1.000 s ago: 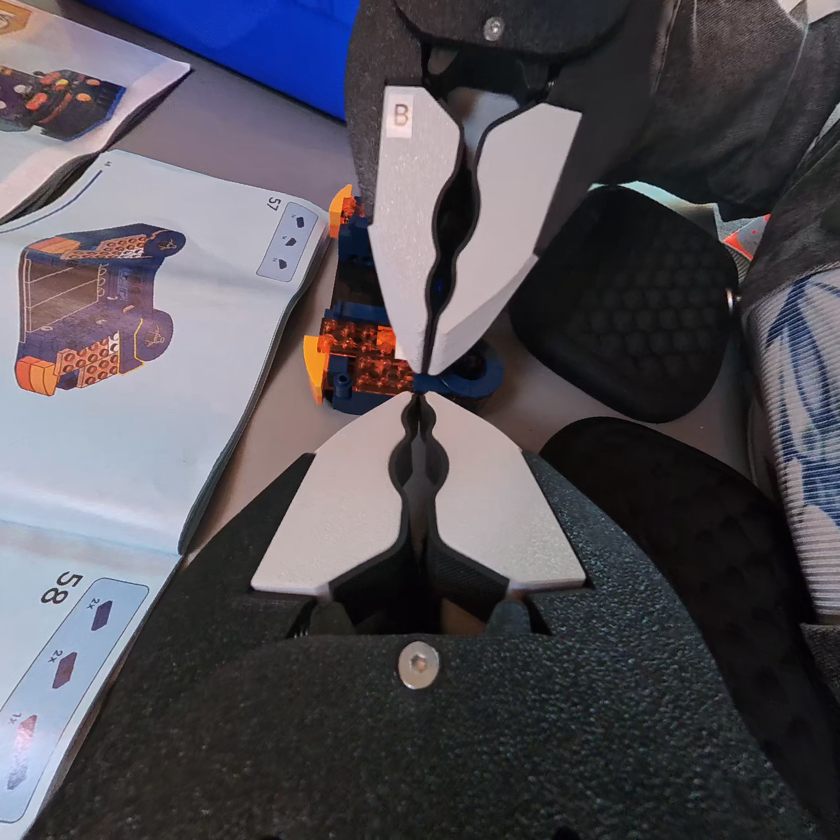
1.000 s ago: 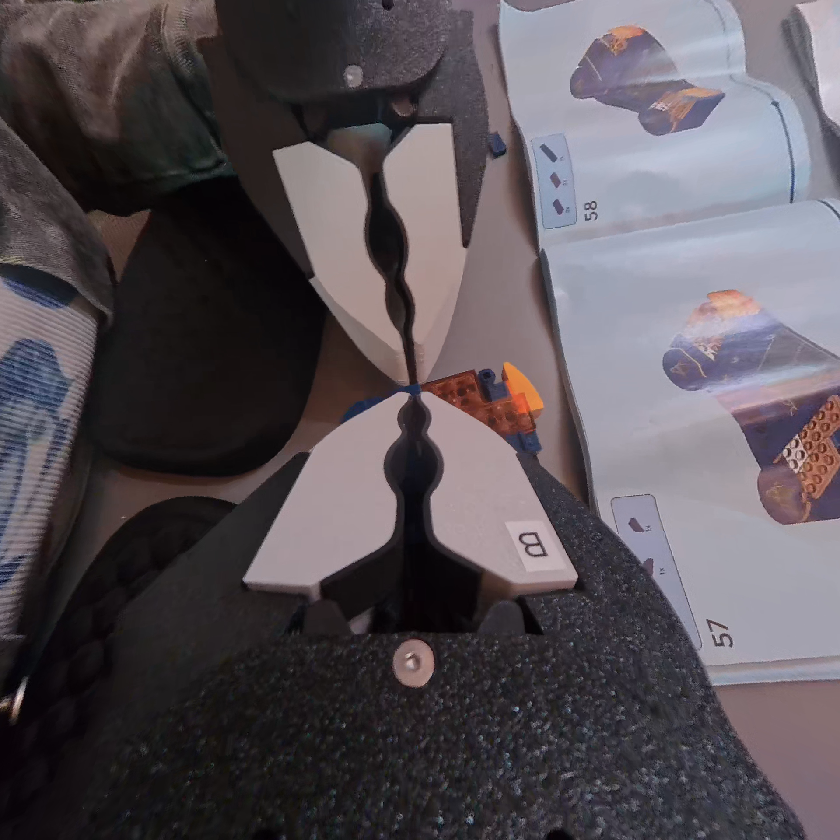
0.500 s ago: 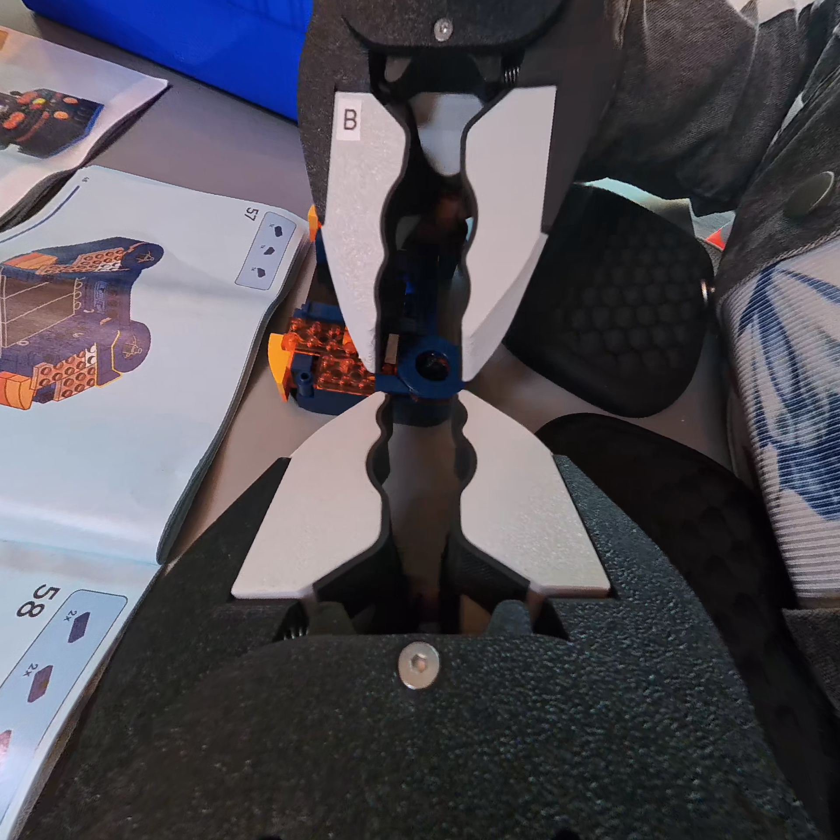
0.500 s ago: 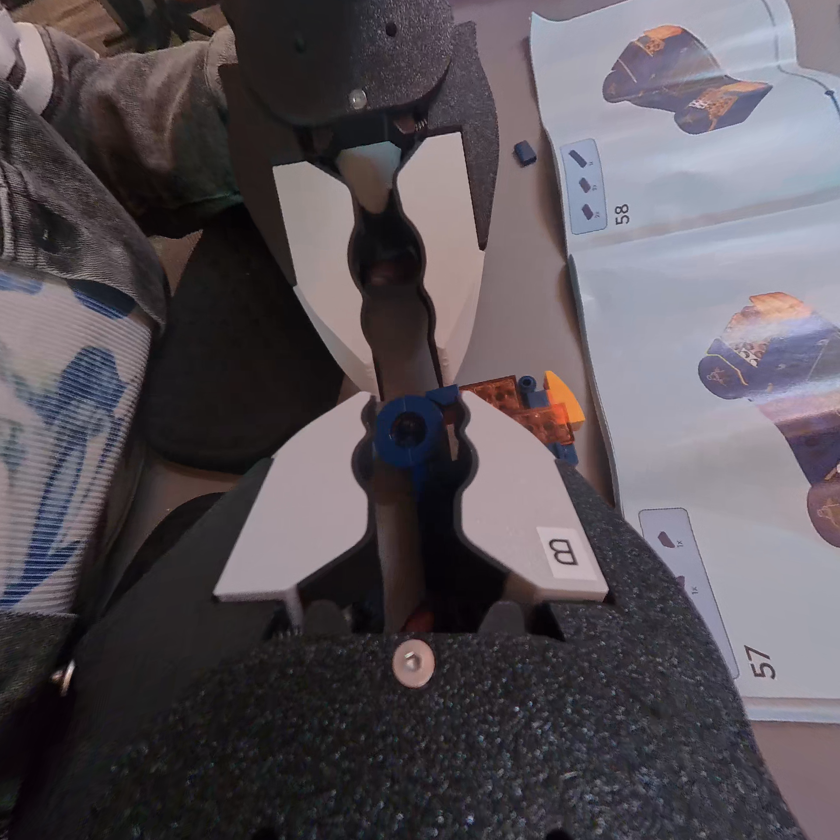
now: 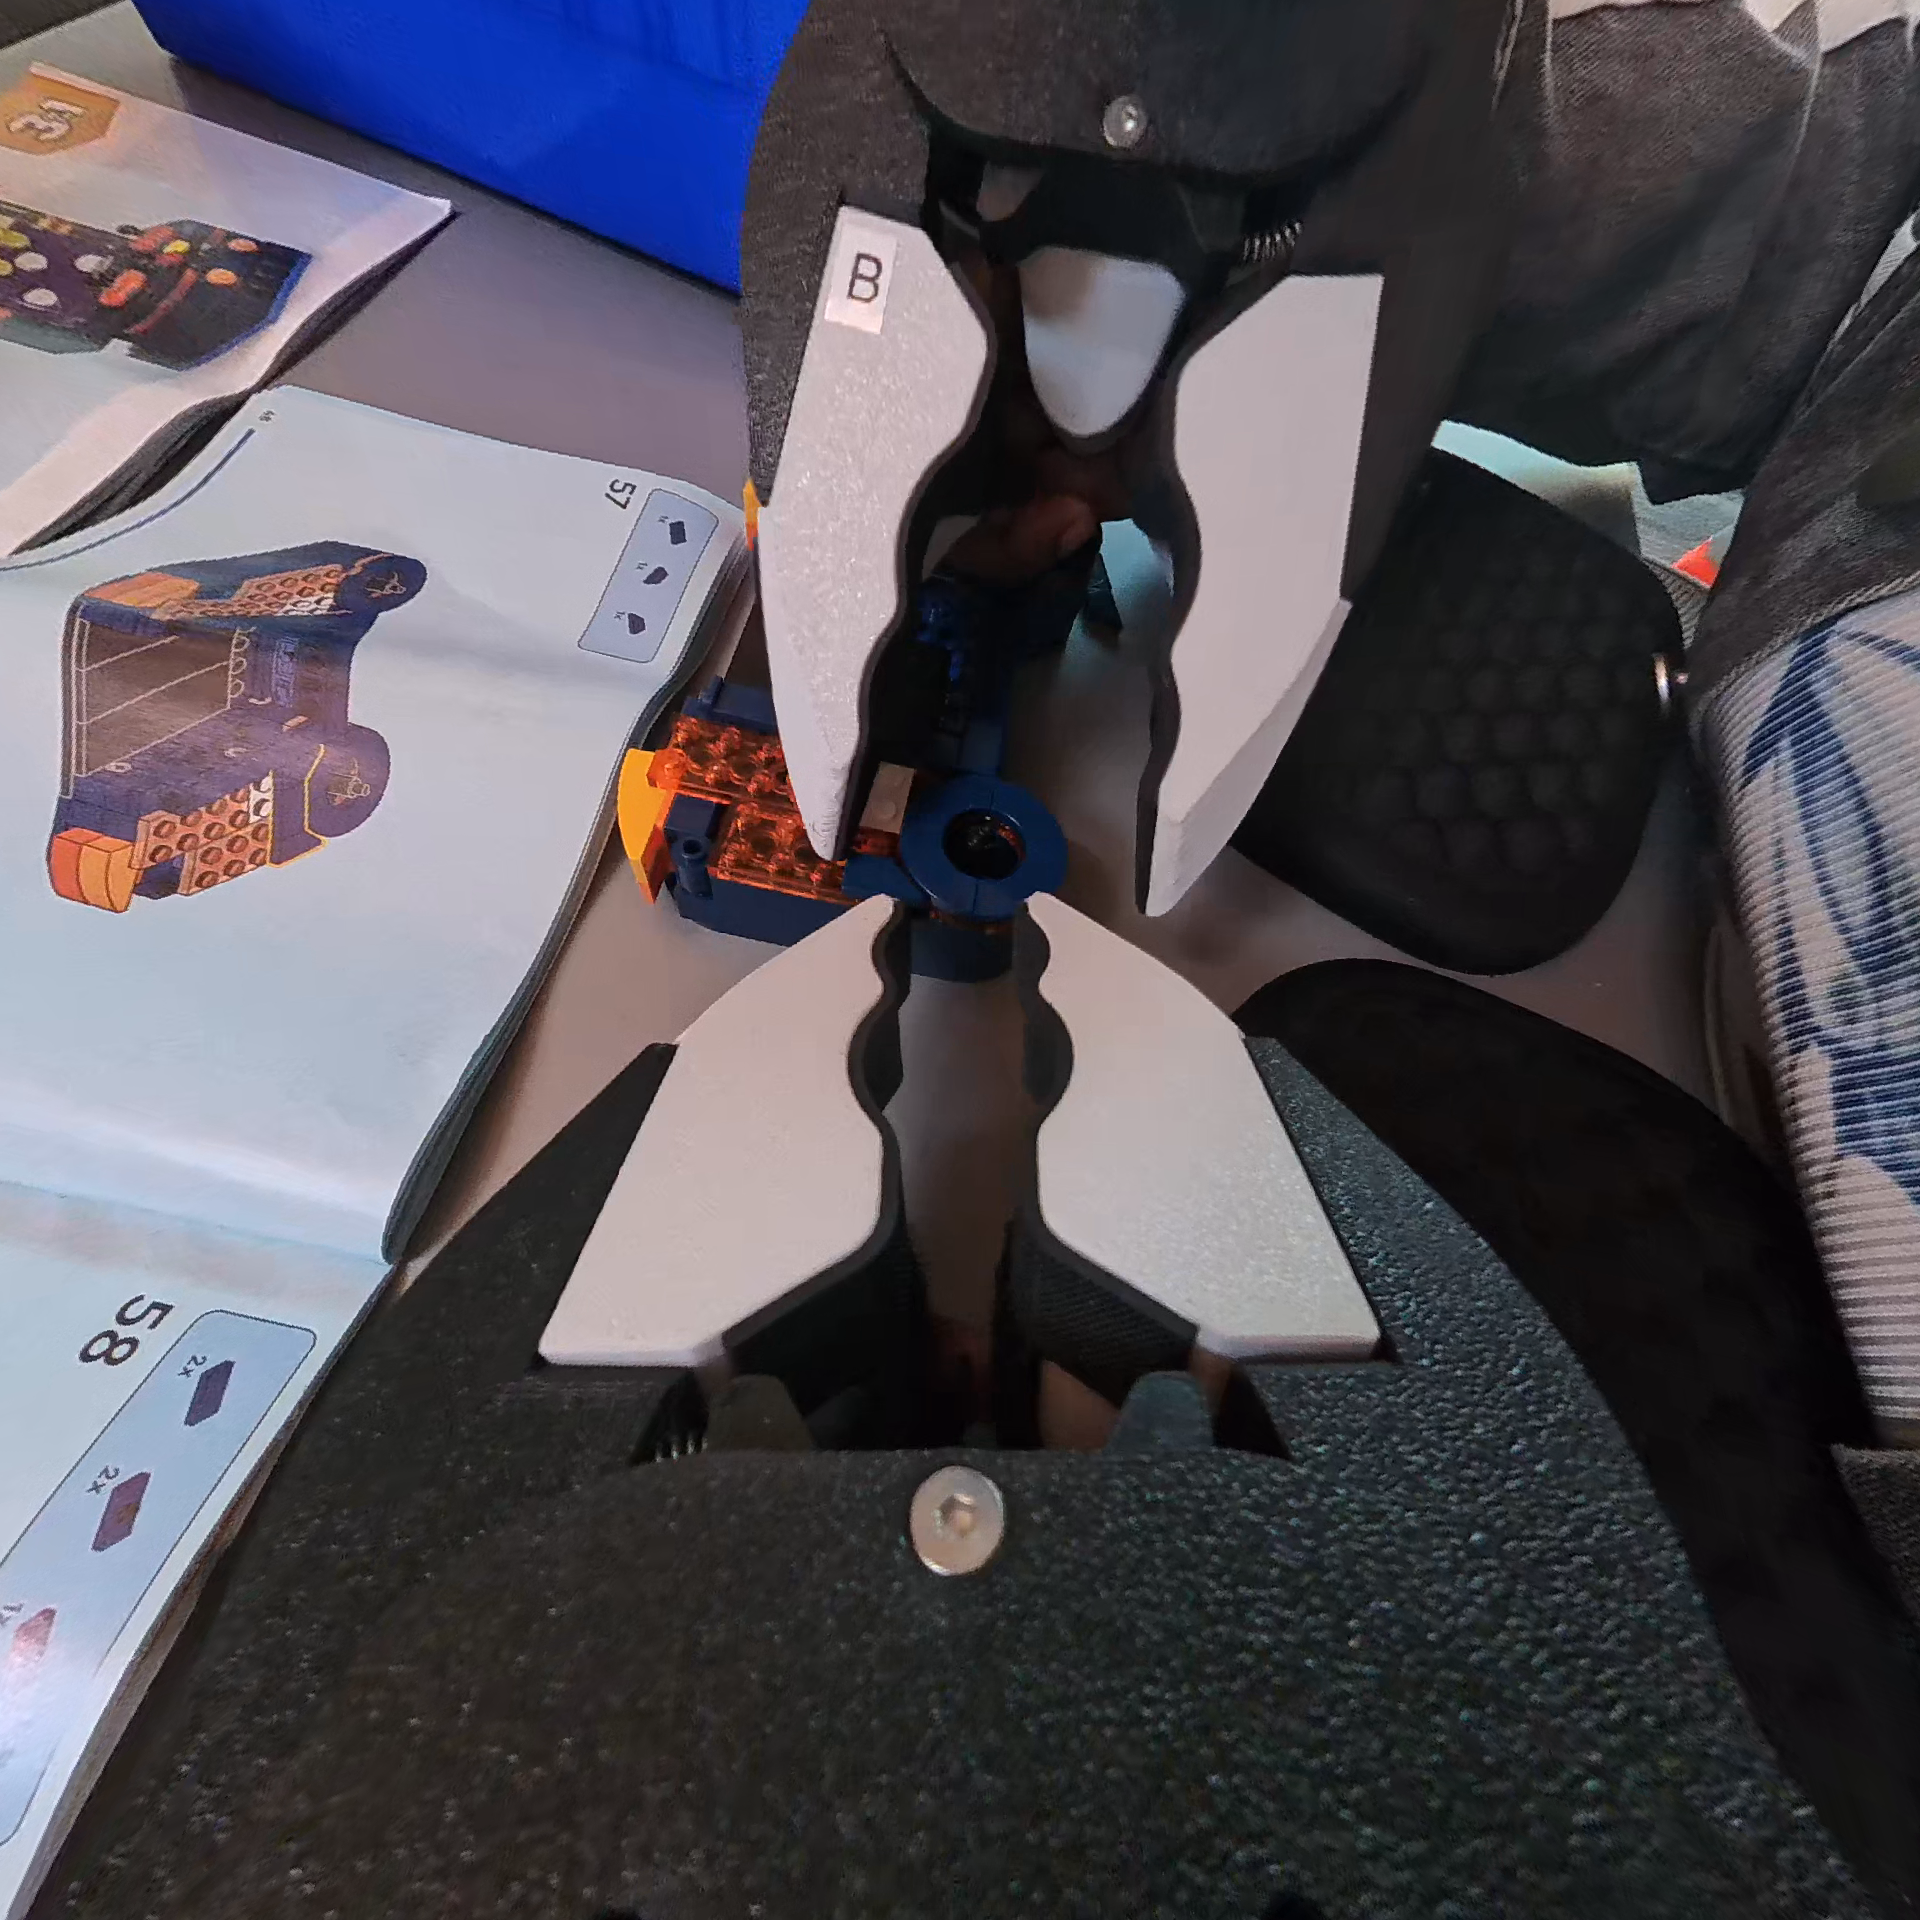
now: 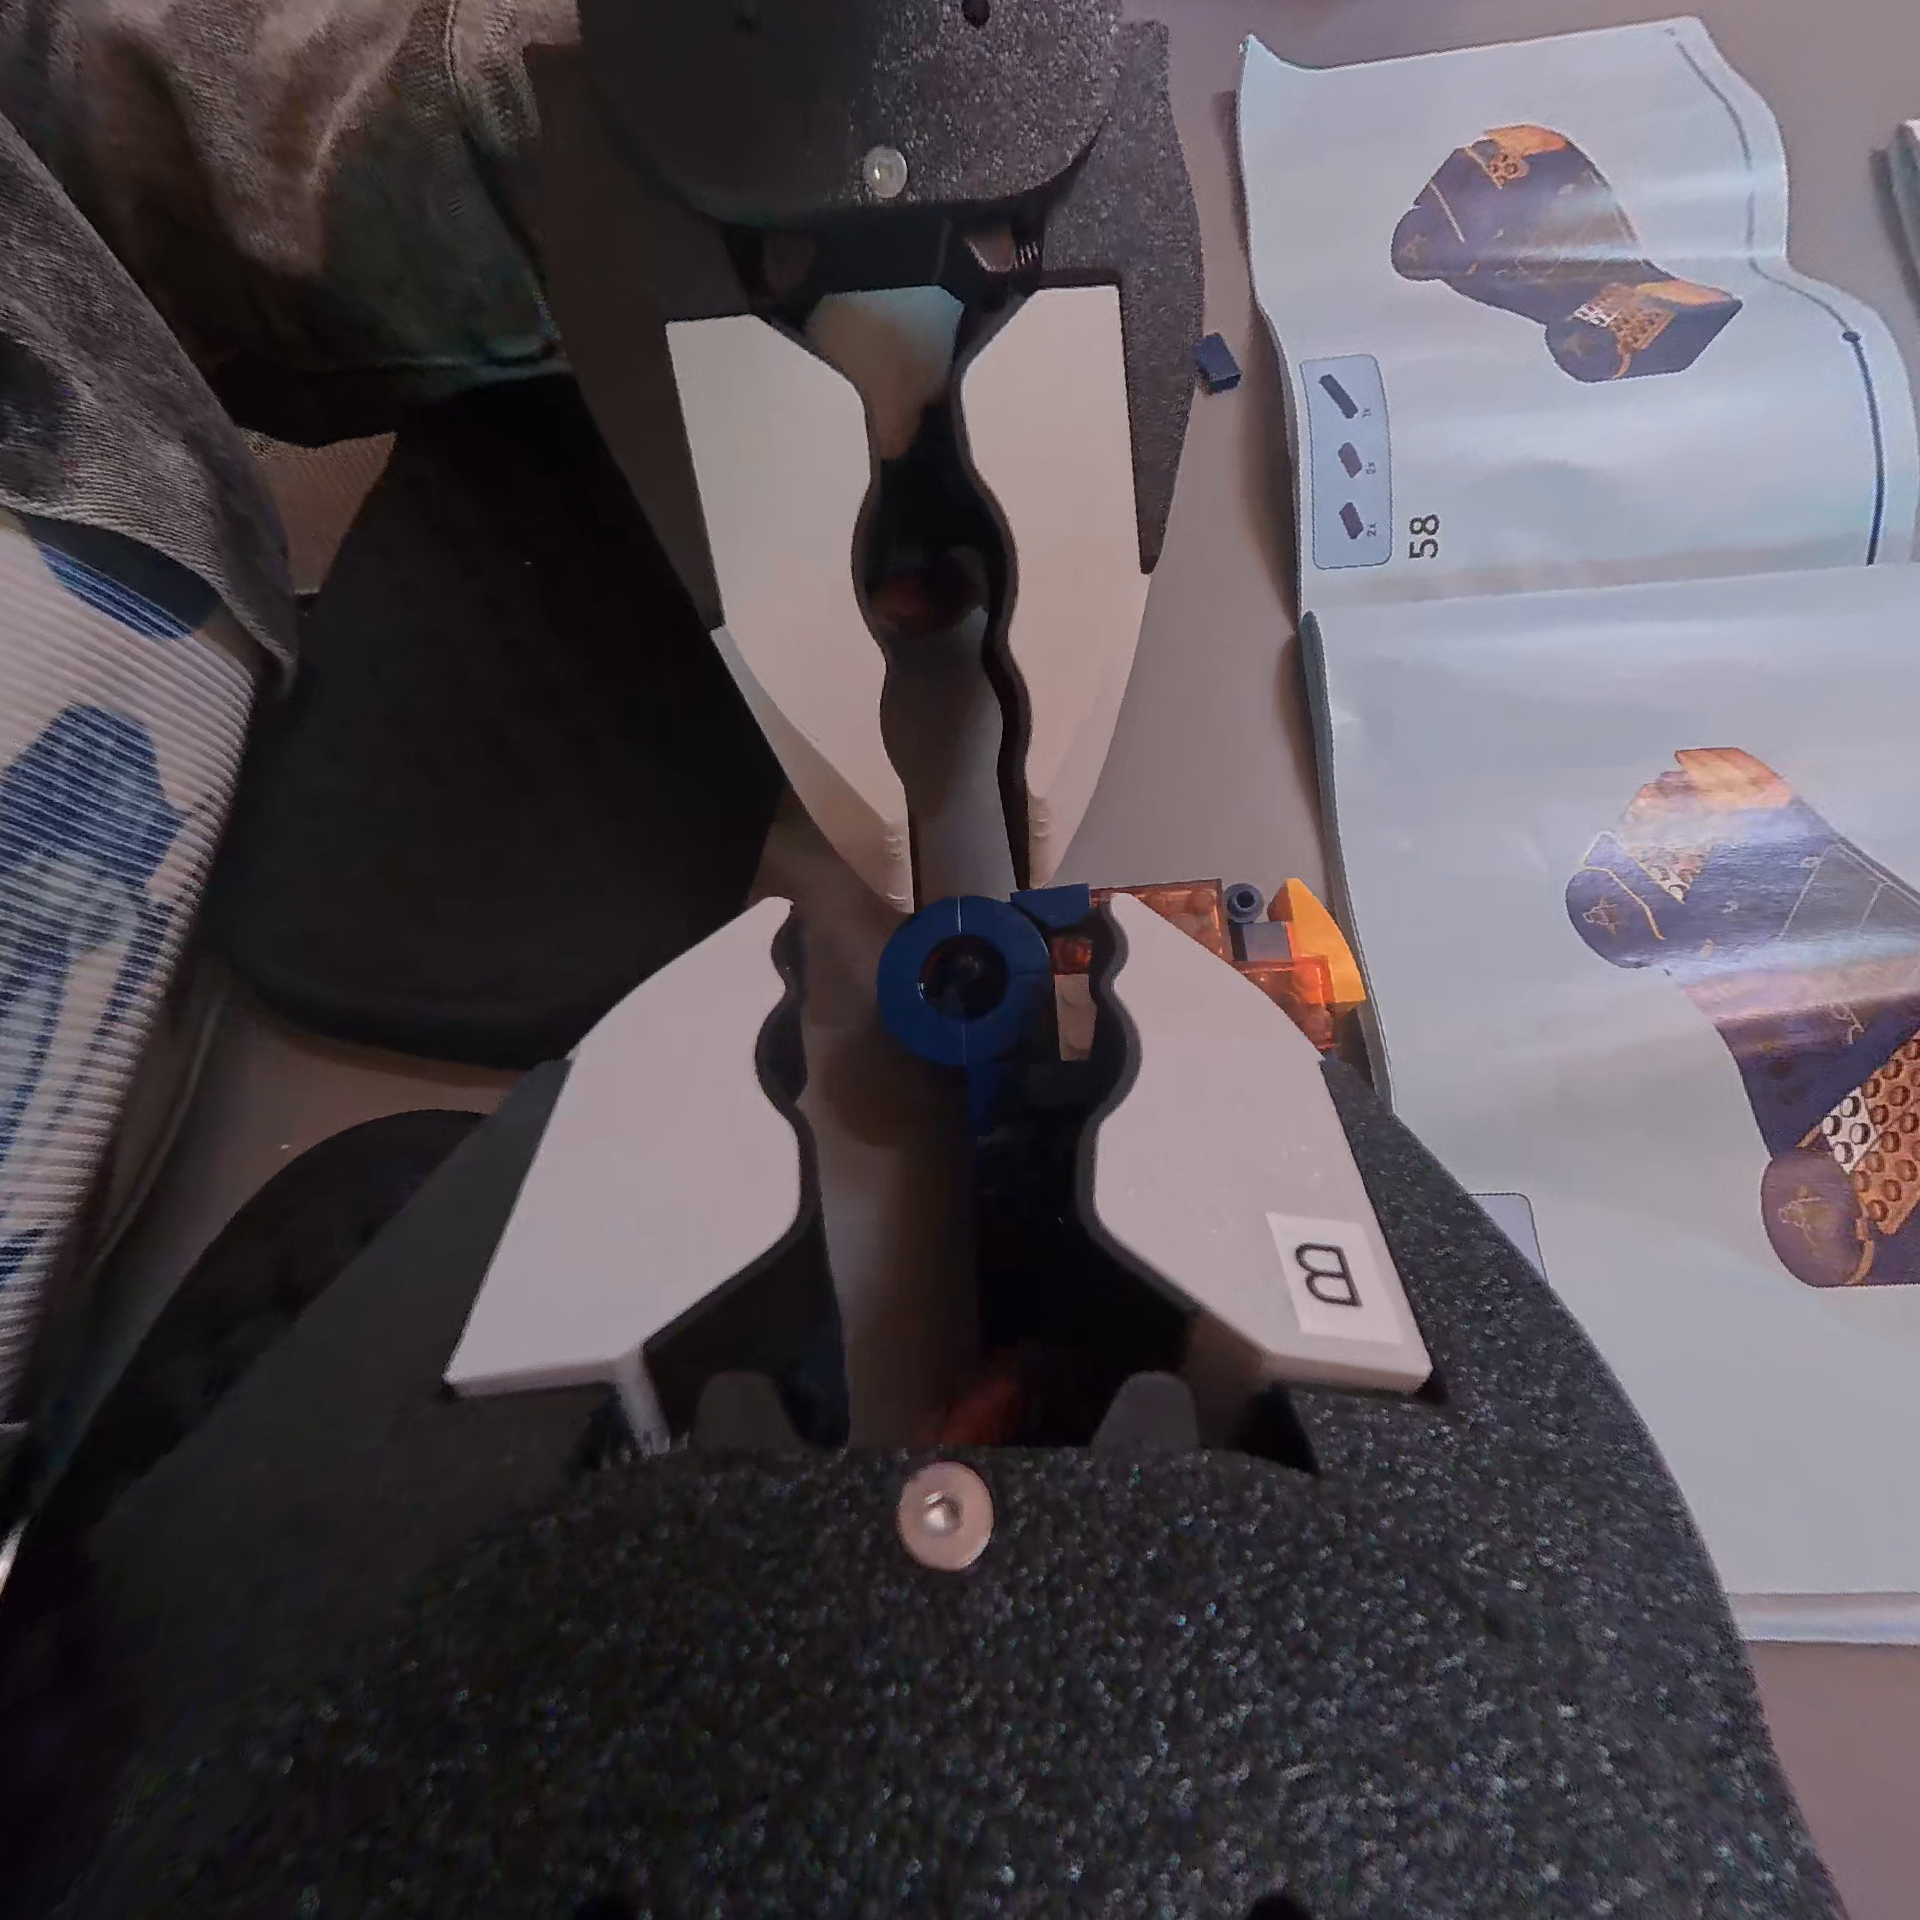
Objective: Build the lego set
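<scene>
While the open instruction booklet (image 5: 312,831) is lying at the left of the frame, the right gripper (image 5: 987,873) is reaching down from the top, jaws spread wide. Below it, the left gripper (image 5: 961,914) is gaping too, apparently just touching the navy-and-orange lego model (image 5: 748,821), whose dark blue ring (image 5: 982,836) is sitting at centre.

Both grippers went from pinched shut tip to tip to parted. Right gripper (image 6: 951,914) fingers now spread wide, wider than half a second back; left gripper (image 5: 961,904) gap moderate. Dark blue ring piece (image 5: 982,844) of the lego model (image 5: 727,821), first hidden behind the closed tips, now exposed at frame centre between the four fingertips.
</scene>
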The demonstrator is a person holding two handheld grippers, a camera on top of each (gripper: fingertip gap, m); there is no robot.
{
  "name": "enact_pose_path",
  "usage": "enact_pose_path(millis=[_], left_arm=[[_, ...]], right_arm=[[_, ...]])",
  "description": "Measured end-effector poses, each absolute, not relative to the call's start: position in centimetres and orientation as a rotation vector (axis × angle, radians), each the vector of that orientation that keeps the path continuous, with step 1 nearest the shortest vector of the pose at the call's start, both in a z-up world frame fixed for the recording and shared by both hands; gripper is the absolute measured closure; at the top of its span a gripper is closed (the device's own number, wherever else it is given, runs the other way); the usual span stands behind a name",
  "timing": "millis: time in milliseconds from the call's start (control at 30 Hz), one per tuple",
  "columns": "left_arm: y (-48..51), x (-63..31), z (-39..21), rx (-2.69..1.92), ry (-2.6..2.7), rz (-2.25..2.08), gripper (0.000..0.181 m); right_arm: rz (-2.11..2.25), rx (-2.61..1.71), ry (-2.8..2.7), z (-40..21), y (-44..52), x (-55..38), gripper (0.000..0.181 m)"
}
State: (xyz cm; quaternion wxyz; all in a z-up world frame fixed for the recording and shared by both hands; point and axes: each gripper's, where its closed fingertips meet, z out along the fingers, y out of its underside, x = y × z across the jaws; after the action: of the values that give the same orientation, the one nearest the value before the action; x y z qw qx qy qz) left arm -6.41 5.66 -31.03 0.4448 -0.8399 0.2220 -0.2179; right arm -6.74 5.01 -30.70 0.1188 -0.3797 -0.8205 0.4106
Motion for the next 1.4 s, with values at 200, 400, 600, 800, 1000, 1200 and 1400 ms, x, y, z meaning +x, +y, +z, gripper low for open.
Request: enact_pose_path(millis=[200,400,600,800,1000,1200,1400], left_arm=[[5.74,-6.49,-31.08,-2.088,0.539,-0.544,0.158],[5.72,-6.5,-30.98,-2.082,0.535,-0.556,0.167],[5.81,-6.58,-31.03,-2.082,0.533,-0.53,0.174],[5.91,-6.71,-31.11,-2.094,0.516,-0.537,0.173],[5.94,-6.74,-31.17,-2.098,0.511,-0.54,0.174],[5.93,-6.66,-31.36,-2.111,0.522,-0.533,0.173],[5.95,-6.67,-31.47,-2.114,0.53,-0.509,0.174]], right_arm=[[1.097,-1.067,-2.369,-30.97,5.41,-7.14,0.146],[1.065,-1.009,-2.374,-31.06,5.24,-6.92,0.145],[1.072,-1.013,-2.372,-31.03,5.19,-6.85,0.146],[1.069,-1.018,-2.364,-31.02,5.2,-6.9,0.146],[1.075,-1.029,-2.36,-31.0,5.22,-6.93,0.147],[1.089,-1.042,-2.356,-30.94,5.24,-6.91,0.149],[1.104,-1.053,-2.359,-30.93,5.22,-6.88,0.149]])
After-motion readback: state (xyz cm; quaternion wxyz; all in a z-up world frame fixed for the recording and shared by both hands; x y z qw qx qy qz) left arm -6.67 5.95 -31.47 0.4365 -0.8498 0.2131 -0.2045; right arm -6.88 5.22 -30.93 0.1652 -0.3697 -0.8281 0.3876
